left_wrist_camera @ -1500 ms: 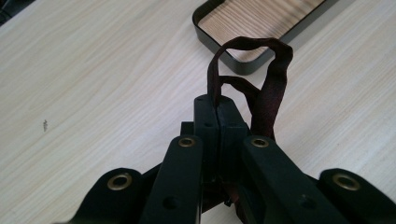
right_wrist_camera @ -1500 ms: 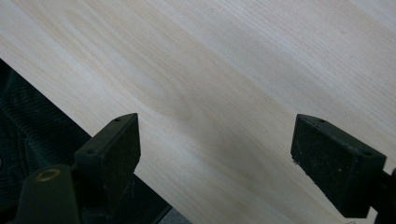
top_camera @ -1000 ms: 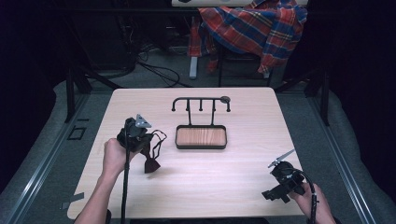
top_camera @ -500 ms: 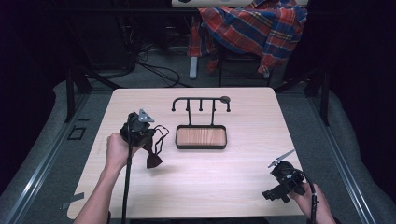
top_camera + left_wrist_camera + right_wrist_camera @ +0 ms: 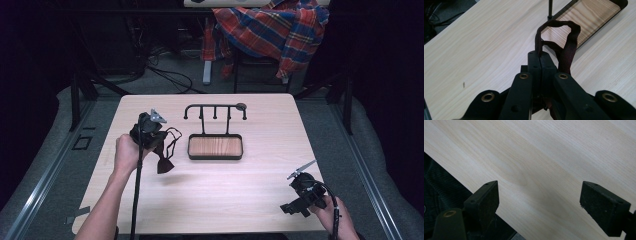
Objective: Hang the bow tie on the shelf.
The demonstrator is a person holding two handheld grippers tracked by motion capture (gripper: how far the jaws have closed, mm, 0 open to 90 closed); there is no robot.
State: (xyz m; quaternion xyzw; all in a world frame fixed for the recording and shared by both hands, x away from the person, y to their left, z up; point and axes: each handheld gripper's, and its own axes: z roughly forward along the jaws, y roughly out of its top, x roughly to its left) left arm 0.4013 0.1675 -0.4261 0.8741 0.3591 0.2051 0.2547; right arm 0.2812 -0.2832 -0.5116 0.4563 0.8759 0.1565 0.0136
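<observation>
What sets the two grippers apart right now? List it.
The left gripper has its jaws shut on a dark bow tie, lifted off the table; the right gripper stands open and holds nothing. The left is near the stand; the right is at the table's near corner. Both are black and hand-held.

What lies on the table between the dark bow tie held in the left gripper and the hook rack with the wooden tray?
Nothing visible. The left gripper holds the bow tie clear of the table, with only bare wood before the rack.

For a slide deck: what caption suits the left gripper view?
Left gripper shut on a dark maroon fabric strap, looped above the light wooden table beside a black-framed wooden tray.
</observation>
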